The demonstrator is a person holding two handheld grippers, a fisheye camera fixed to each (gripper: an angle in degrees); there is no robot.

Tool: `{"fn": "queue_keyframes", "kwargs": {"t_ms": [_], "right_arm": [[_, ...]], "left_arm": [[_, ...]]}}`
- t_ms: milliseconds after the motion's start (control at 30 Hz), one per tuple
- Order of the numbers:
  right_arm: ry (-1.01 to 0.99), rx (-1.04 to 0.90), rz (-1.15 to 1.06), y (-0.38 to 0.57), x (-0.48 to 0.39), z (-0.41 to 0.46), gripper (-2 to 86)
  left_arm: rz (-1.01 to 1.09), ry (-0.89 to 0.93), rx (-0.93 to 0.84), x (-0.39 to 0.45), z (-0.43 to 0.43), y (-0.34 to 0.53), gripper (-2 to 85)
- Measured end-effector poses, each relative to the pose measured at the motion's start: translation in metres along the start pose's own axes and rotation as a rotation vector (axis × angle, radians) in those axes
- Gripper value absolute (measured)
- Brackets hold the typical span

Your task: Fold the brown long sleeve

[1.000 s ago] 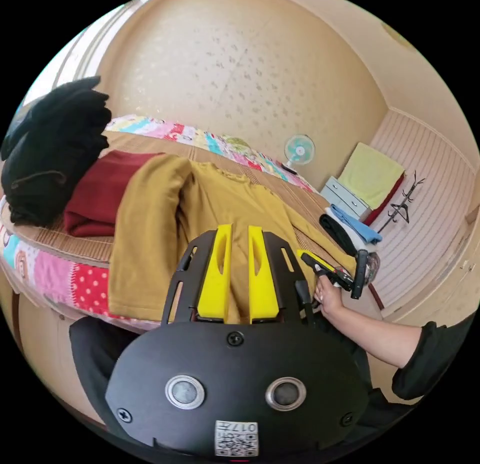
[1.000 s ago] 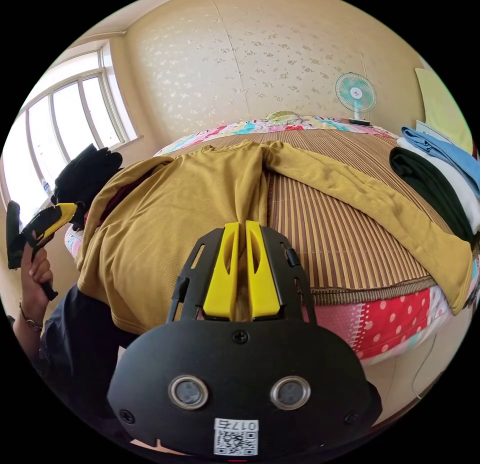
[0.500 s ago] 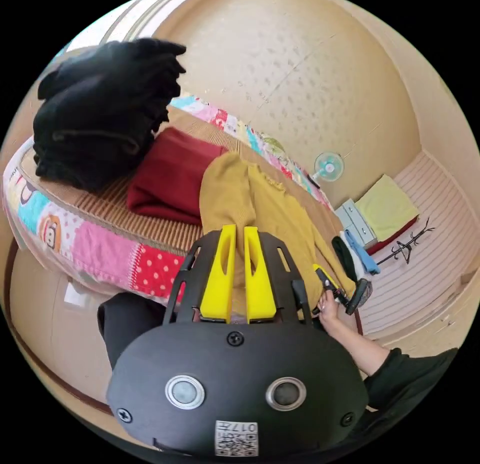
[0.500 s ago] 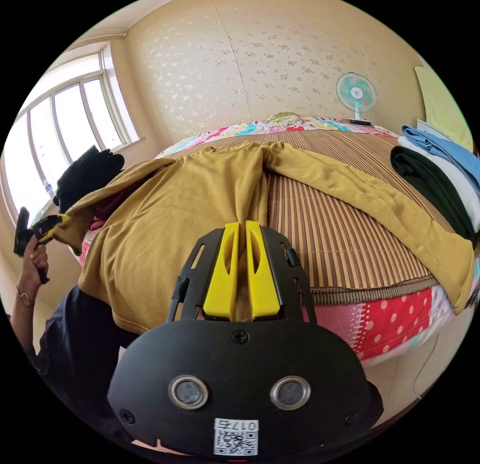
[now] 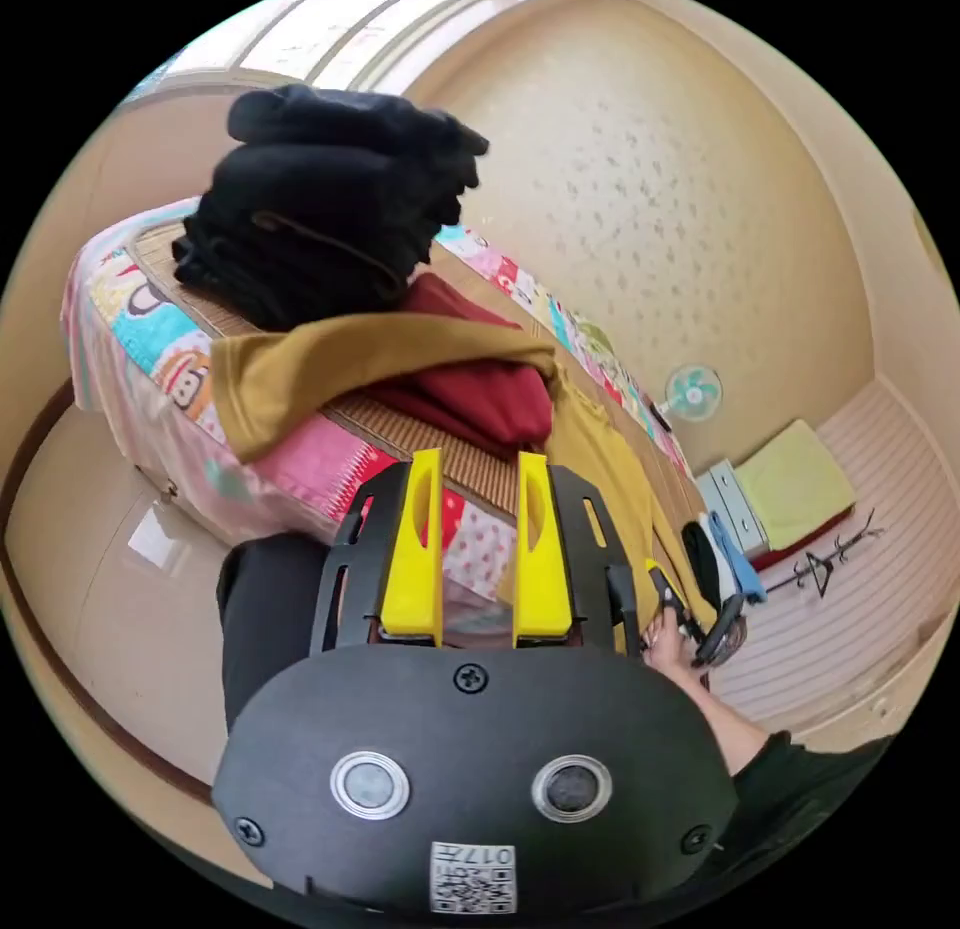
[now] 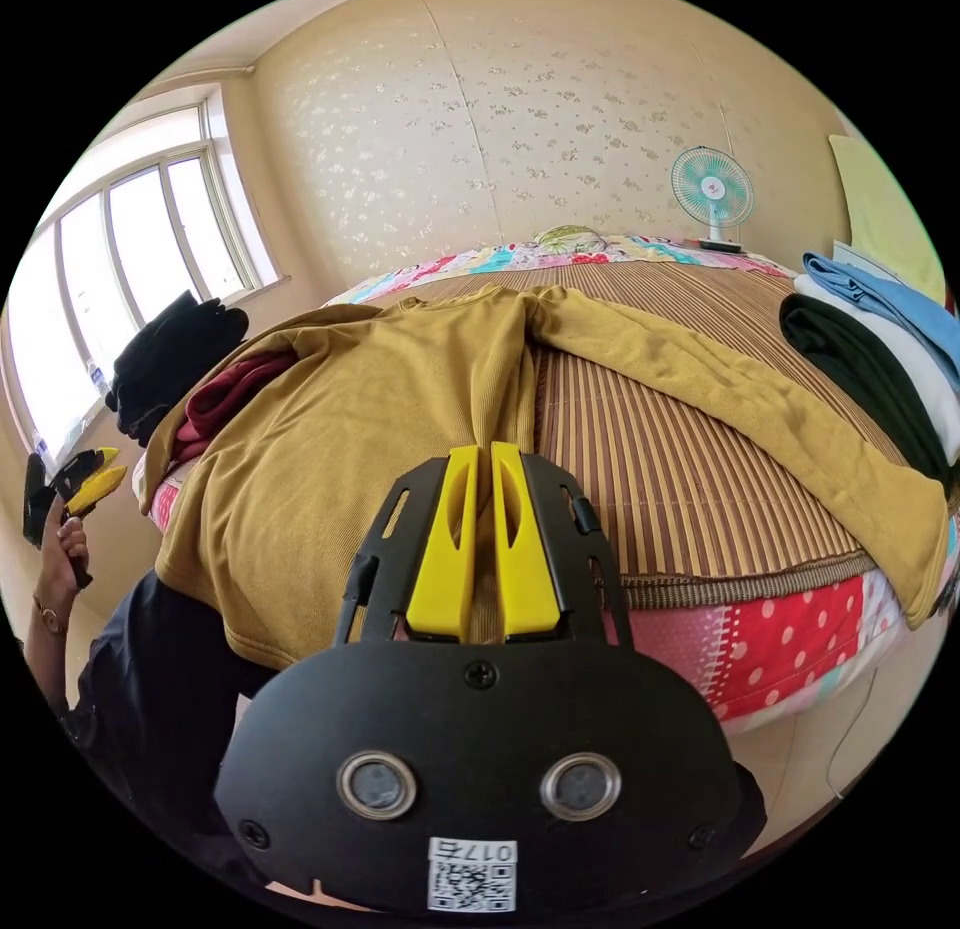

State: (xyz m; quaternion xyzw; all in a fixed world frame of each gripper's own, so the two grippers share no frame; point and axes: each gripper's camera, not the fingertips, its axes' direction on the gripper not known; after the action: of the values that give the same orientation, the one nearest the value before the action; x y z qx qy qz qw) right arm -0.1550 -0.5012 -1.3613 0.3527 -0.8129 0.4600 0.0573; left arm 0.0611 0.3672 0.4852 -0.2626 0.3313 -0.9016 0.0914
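Our right gripper's [image 6: 483, 479] fingers [image 6: 445, 549] are nearly pressed together, pinching the hem of the brown long sleeve [image 6: 400, 409] at the near edge of the bed [image 6: 680, 489]. Our left gripper's [image 5: 478, 489] fingers [image 5: 412, 549] are spread with nothing between them, out beyond the bed's corner. The shirt lies spread front-up across the striped mat [image 6: 640, 449], its hem hanging over the near edge. One sleeve [image 6: 750, 399] stretches across the mat to the bed's edge below a folded stack [image 6: 880, 349] of black, white and blue clothes. The other sleeve [image 5: 340, 364] drapes over a dark red garment [image 5: 480, 389] beside a black clothes pile [image 5: 330, 209]. Farther back, a small fan [image 6: 712, 191] stands by the wall.
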Motion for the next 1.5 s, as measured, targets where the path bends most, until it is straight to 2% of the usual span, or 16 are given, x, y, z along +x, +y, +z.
{"fn": "queue_keyframes", "kwargs": {"t_ms": [67,200,300,400,467,500,633,767,867,933,1033,1100,1167,1233,1333,1500], "right_arm": [[-0.001,-0.005,0.017,-0.002,0.004,-0.001,3.1],[-0.019,-0.158,0.03,-0.035,0.017,0.003,2.8],[-0.132,-0.27,0.173,-0.056,0.047,-0.011,2.2],[-0.214,-0.1,0.295,-0.037,0.073,-0.055,1.8],[-0.211,-0.106,0.368,-0.018,0.085,-0.065,2.1],[-0.217,-0.168,0.392,-0.007,0.091,-0.06,2.3],[-0.241,-0.244,0.246,-0.002,0.087,-0.055,1.9],[-0.028,-0.384,0.142,-0.038,0.092,-0.072,1.5],[0.033,-0.332,0.124,-0.051,0.102,-0.113,1.5],[0.043,-0.311,0.146,-0.046,0.111,-0.136,1.5],[0.053,-0.398,0.156,-0.022,0.126,-0.146,1.7],[0.018,-0.503,0.173,0.007,0.143,-0.136,1.9],[-0.042,-0.523,0.224,0.026,0.16,-0.135,2.0],[-0.128,-0.475,0.306,0.04,0.182,-0.146,2.3],[-0.237,-0.246,0.533,0.06,0.237,-0.181,3.6],[-0.643,0.283,1.148,0.14,0.368,-0.203,6.9]], "left_arm": [[0.12,0.083,-0.195,0.023,0.05,0.013,11.2],[0.236,0.079,-0.322,0.044,0.098,0.007,11.3],[0.214,0.113,-0.402,0.043,0.126,0.0,10.7],[0.131,0.154,-0.468,0.031,0.147,0.0,8.4],[0.114,0.181,-0.453,0.022,0.15,0.0,6.3],[0.116,0.187,-0.459,0.021,0.152,0.0,5.8],[0.127,0.221,-0.516,0.02,0.168,-0.004,4.3],[0.213,0.193,-0.597,0.038,0.17,-0.016,3.2],[0.379,0.352,-0.652,0.065,0.153,-0.021,2.7],[0.444,0.38,-0.711,0.074,0.142,-0.019,2.4],[0.487,0.325,-0.824,0.071,0.136,-0.007,2.5],[0.47,0.261,-0.869,0.062,0.138,0.001,3.1],[0.407,0.191,-0.896,0.045,0.146,0.011,4.0],[0.307,0.14,-0.907,0.028,0.152,0.014,4.6],[0.225,0.169,-0.827,0.014,0.147,0.008,5.1],[0.157,0.224,-0.735,0.013,0.143,-0.01,5.3]]}}
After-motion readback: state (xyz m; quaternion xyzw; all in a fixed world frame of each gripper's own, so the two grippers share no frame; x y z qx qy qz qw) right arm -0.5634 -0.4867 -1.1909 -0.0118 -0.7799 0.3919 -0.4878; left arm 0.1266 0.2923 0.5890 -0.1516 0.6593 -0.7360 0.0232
